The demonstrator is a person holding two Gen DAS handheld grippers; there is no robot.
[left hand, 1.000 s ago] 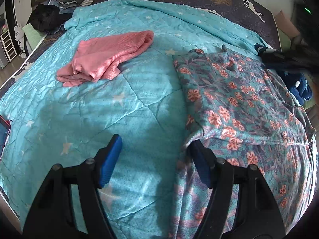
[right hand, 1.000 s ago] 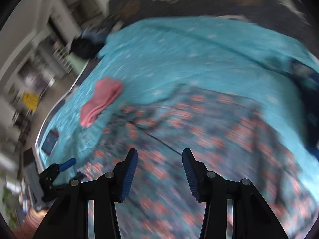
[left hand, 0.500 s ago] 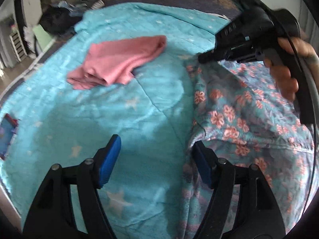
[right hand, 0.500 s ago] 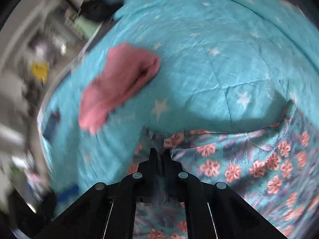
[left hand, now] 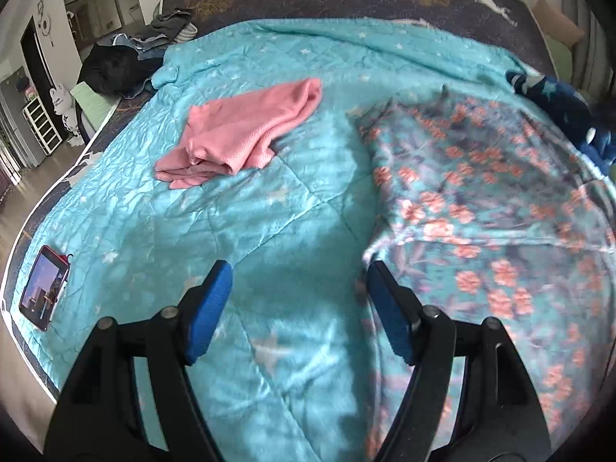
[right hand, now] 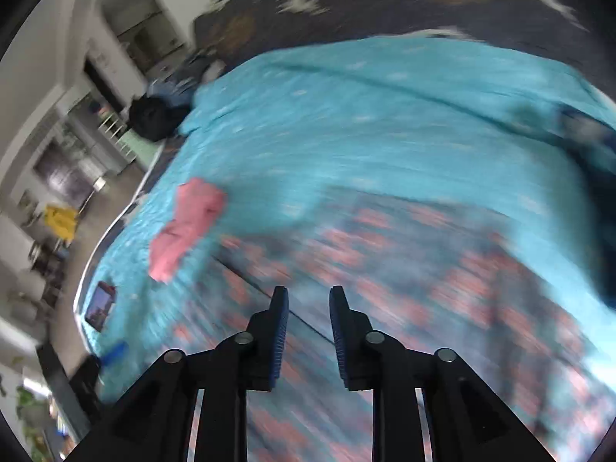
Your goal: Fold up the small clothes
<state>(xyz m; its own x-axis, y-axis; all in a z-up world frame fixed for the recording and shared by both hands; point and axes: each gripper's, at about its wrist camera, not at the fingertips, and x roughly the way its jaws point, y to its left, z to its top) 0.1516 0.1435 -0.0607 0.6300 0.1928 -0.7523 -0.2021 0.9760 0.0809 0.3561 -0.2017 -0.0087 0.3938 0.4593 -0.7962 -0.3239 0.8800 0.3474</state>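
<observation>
A floral garment (left hand: 481,208) with pink flowers on a blue-green ground lies spread on the right half of the bed; it also shows blurred in the right wrist view (right hand: 404,269). A folded pink garment (left hand: 246,131) lies to its left, seen too in the right wrist view (right hand: 188,227). My left gripper (left hand: 298,288) is open and empty above the quilt, its right finger at the floral garment's left edge. My right gripper (right hand: 306,300) is open a little and empty above the floral garment.
A turquoise star quilt (left hand: 269,231) covers the bed. A phone (left hand: 42,292) lies at the near left edge. A dark blue starred cloth (left hand: 558,111) sits at the far right. Dark clothes (left hand: 115,65) are piled at the far left corner.
My right gripper was shut on the floral garment's far left corner half a second ago; now it has let go, opened and pulled back. The left gripper stays open in place.
</observation>
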